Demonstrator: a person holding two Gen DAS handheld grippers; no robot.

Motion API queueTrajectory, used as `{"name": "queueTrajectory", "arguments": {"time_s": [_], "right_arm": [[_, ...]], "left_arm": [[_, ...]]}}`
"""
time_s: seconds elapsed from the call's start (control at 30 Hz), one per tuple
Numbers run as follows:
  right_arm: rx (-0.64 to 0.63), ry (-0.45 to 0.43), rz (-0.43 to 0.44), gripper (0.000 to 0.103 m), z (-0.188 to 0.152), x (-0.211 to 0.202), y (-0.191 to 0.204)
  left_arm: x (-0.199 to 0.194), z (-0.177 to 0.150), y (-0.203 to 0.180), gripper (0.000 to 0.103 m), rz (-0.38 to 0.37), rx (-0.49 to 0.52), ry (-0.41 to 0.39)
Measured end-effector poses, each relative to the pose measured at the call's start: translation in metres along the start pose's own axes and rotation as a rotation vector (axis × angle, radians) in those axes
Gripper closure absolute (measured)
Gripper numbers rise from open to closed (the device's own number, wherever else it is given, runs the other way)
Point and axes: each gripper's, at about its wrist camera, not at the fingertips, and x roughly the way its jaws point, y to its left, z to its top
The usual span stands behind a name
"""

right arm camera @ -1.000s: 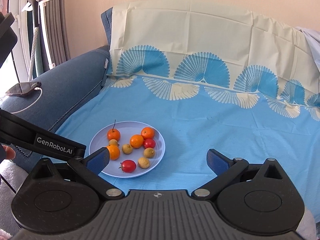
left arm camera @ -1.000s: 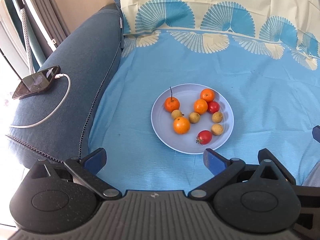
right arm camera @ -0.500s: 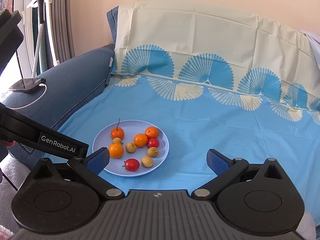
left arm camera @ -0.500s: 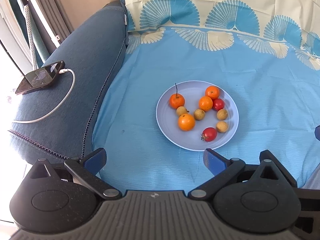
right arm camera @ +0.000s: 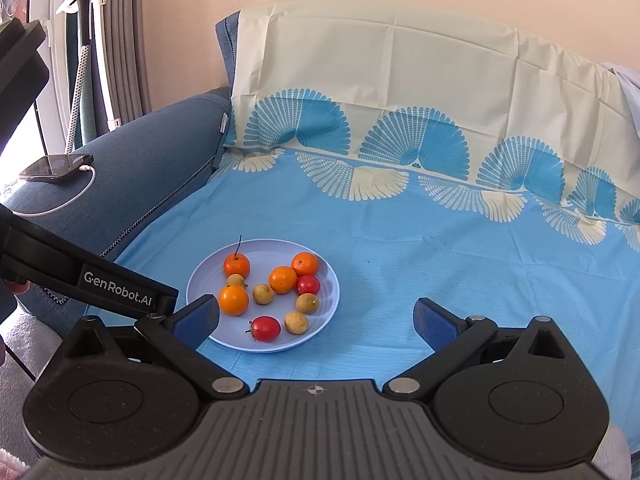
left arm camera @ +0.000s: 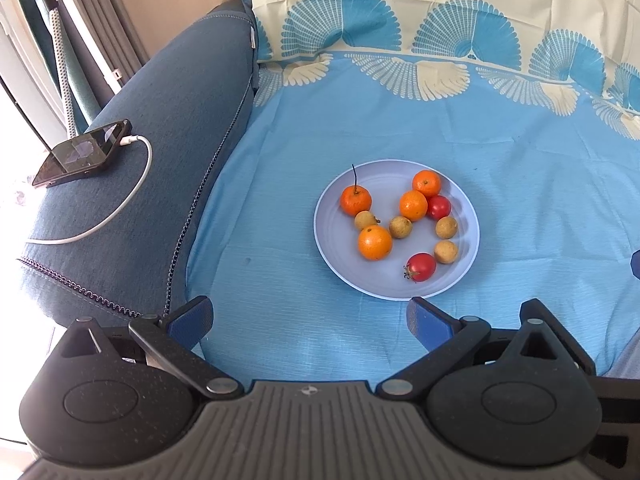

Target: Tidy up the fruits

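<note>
Closer now, only right view shows left gripper (right arm camera: 120, 292) beside plate (right arm camera: 200, 280).

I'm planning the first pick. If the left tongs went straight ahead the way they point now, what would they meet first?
Probably the near rim of the plate, then the red tomato just behind it. The left tongs are open and empty. Depth is unclear, so they might touch the blue cloth first.

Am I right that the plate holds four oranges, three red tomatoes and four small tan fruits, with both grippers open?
Not quite: the plate holds two red tomatoes, not three, as the left wrist view shows. The four oranges, four small tan fruits and both open grippers are right.
</note>
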Motion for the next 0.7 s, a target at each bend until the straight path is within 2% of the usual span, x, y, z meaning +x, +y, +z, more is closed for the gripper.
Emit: {"name": "queueTrajectory", "arguments": {"time_s": [0.7], "right_arm": [[-0.002, 0.012, 0.002, 0.001, -0.0002, 0.0037, 0.0010]], "left_arm": [[0.0044, -0.0009, 0.0015, 0.000, 0.009, 0.000, 0.008]]}}
